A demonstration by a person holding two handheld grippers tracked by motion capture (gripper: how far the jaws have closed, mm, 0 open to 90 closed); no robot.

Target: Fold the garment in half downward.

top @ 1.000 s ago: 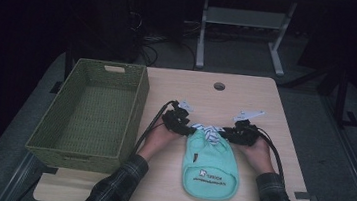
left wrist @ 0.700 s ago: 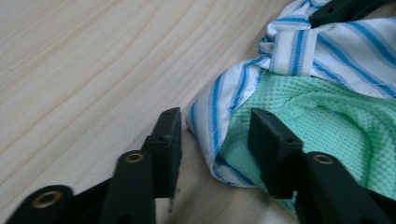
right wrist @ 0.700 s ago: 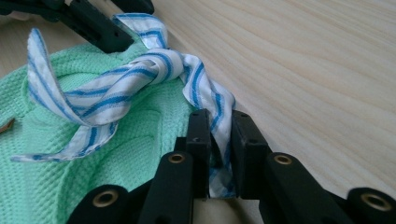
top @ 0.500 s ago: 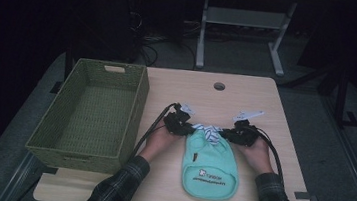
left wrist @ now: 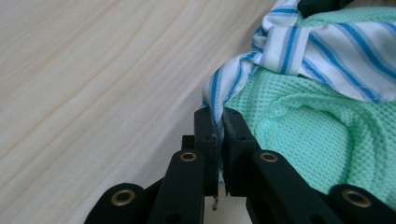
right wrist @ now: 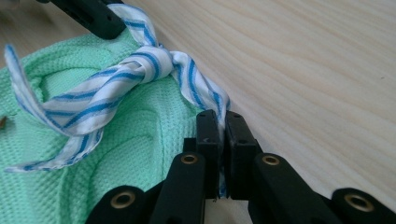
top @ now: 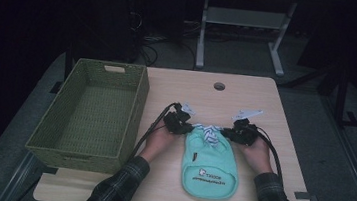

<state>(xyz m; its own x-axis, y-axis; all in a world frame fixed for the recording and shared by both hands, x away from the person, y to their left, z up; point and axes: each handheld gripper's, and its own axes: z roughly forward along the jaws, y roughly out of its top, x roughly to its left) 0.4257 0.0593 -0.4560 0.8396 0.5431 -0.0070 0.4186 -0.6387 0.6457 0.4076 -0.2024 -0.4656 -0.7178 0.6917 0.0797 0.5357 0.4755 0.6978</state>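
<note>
At the left of the high view I see the olive-green woven basket (top: 89, 116), standing on the pale wooden table (top: 267, 100) with its long side running up the frame and nothing inside it. Just right of it, in the lower middle of the frame, my left gripper (top: 180, 126) sits at the upper left corner of the mint-green waffle-knit garment (top: 210, 164), which lies flat on the table with printed lettering near its lower hem. Along its top edge runs a white-and-blue striped fabric tie (top: 209, 132), knotted in the middle between the two tools. In the left gripper view, the left gripper (left wrist: 219, 128) is clenched on one end of that tie (left wrist: 299, 51), the striped cloth pinched between the black jaws at the centre of the frame, bare wood to the left and mint fabric (left wrist: 317, 135) to the right. Further right in the high view, my right gripper (top: 236, 133) holds the opposite corner. In the right gripper view, the right gripper (right wrist: 222, 128) is likewise clamped on the other end of the tie (right wrist: 140, 65), with the knot in the upper middle, green knit (right wrist: 140, 140) at the left and table grain at the right
</note>
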